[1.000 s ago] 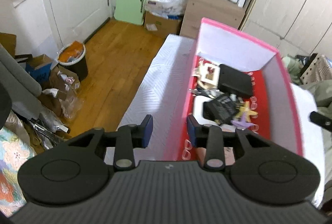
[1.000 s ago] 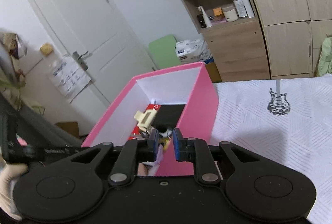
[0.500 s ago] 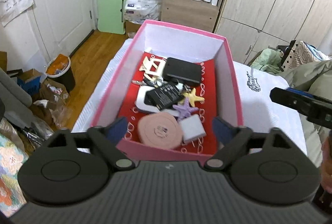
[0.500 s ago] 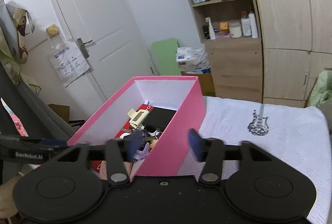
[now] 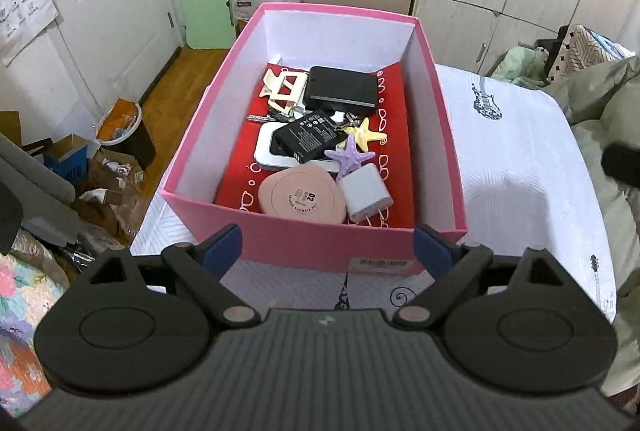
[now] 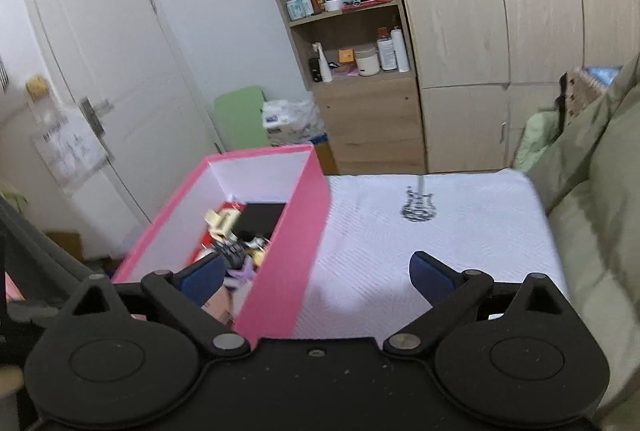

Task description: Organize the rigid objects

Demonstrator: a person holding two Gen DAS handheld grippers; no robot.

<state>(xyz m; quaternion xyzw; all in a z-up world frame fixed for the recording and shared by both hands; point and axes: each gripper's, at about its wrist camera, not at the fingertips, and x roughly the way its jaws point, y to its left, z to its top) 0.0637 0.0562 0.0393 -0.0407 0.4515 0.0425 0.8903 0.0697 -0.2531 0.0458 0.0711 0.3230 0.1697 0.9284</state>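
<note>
Both grippers, left (image 5: 327, 245) and right (image 6: 316, 273), have just spread wide, empty; right straddles the pink cardboard box's (image 6: 286, 271) side wall, and could tip it.

Left claw (image 5: 327, 248) spread wide and empty just short of pink box (image 5: 320, 243) on bed (image 5: 520, 167), with pink disc (image 5: 302, 196), charger (image 5: 366, 193), purple starfish (image 5: 351, 156), yellow starfish (image 5: 367, 134) inside.

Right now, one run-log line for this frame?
left hand-held gripper: open, empty | right hand-held gripper: open, empty, jaws just opened | pink box: on bed, items inside
</note>
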